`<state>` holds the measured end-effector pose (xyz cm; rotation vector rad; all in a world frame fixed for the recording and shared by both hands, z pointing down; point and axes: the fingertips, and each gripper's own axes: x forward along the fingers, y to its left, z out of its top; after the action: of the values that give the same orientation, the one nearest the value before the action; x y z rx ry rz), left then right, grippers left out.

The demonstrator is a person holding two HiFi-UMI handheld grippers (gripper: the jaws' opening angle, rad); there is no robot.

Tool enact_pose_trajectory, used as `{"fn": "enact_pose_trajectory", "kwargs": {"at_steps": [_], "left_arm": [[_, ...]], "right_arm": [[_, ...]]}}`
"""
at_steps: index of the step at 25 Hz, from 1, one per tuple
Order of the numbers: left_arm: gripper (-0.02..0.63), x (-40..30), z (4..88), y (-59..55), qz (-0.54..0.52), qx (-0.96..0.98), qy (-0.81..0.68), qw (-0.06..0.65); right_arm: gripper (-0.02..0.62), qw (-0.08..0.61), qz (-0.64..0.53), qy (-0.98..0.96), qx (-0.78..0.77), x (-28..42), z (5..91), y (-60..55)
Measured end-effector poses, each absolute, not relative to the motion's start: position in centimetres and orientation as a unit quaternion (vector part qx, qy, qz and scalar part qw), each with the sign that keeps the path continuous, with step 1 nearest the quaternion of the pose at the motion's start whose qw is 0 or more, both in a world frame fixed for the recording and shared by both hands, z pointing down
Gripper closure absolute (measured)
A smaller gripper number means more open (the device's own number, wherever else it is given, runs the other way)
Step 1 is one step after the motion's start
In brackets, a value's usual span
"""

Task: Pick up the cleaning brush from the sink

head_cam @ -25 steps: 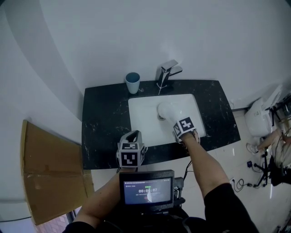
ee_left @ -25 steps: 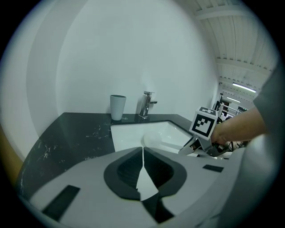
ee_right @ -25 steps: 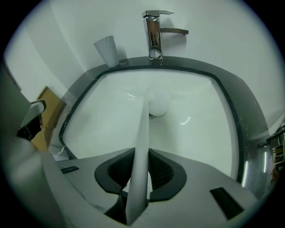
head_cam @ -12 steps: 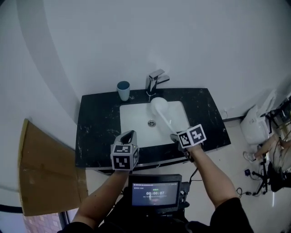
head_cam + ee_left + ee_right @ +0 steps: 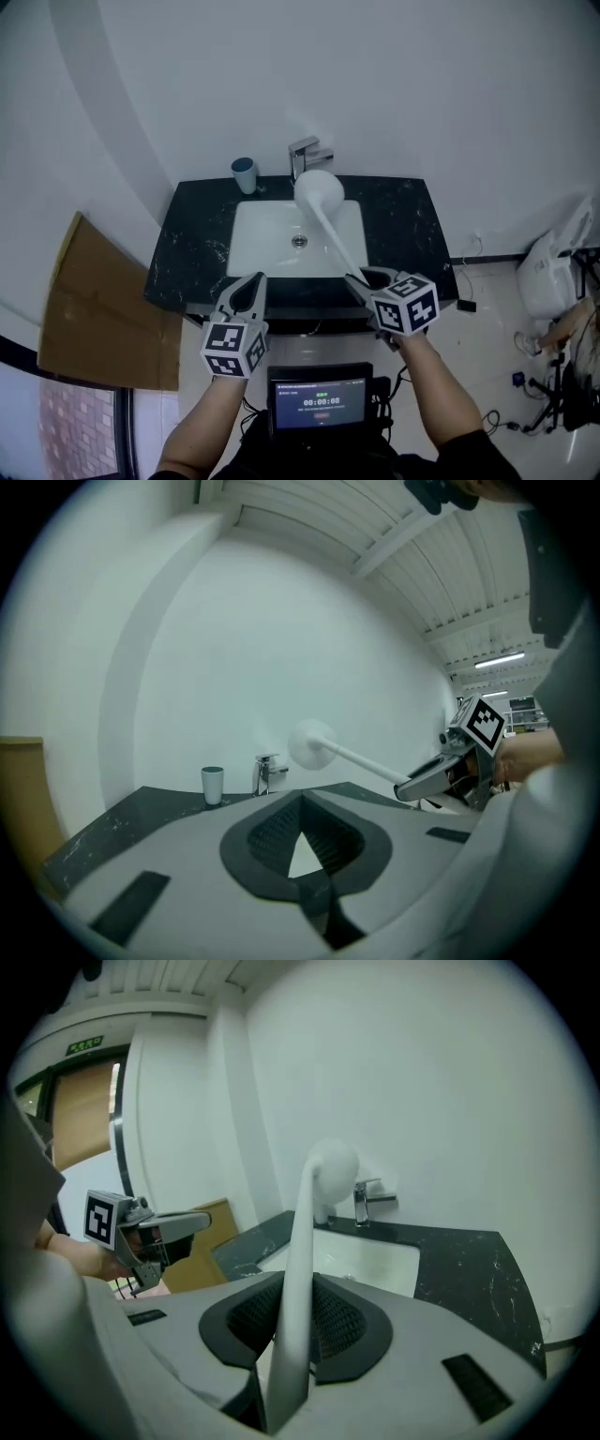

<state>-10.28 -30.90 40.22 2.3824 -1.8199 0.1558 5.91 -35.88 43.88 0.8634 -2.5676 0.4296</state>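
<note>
Behind everything, we note a plain white wall (image 5: 375,84), and against it a black marbled table (image 5: 192,253). Left of the table a sheet of brown cardboard (image 5: 103,319) leans by the wall. Set into the table is a white rectangular sink (image 5: 258,244) with a drain at its middle.

The cleaning brush (image 5: 297,1269), white with a long handle and a rounded head, is in the air above the sink, with its head up near the faucet. The right claw (image 5: 359,277) is clamped on the lower end of the handle, pads pressing on both sides. The left claw (image 5: 253,281) has its jaws together on nothing and sits level with the table's front edge, well apart from the brush.

A chrome faucet (image 5: 306,153) stands behind the sink, and a small blue cup (image 5: 244,174) stands upright just left of it.
</note>
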Motion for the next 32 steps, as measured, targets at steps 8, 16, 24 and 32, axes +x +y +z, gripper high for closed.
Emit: {"fn": "enact_pose_trajectory", "kwargs": {"at_steps": [8, 16, 24, 32], "left_arm": [[0.592, -8.7, 38.7, -22.4, 0.032, 0.783, -0.619, 0.054], [0.592, -8.0, 38.9, -16.3, 0.033, 0.785, -0.617, 0.040], [0.592, -4.3, 38.5, -12.6, 0.030, 0.784, -0.618, 0.044], [0.592, -3.0, 38.9, -11.9, 0.034, 0.782, -0.621, 0.045]], "right_arm": [[0.534, 0.103, 0.125, -0.939, 0.304, 6.9, 39.1, -27.2], [0.534, 0.072, 0.105, -0.943, 0.308, 7.5, 39.4, -19.6], [0.534, 0.067, 0.089, -0.946, 0.305, 10.8, 39.1, -15.8], [0.534, 0.054, 0.085, -0.946, 0.307, 11.0, 38.7, -15.4]]}}
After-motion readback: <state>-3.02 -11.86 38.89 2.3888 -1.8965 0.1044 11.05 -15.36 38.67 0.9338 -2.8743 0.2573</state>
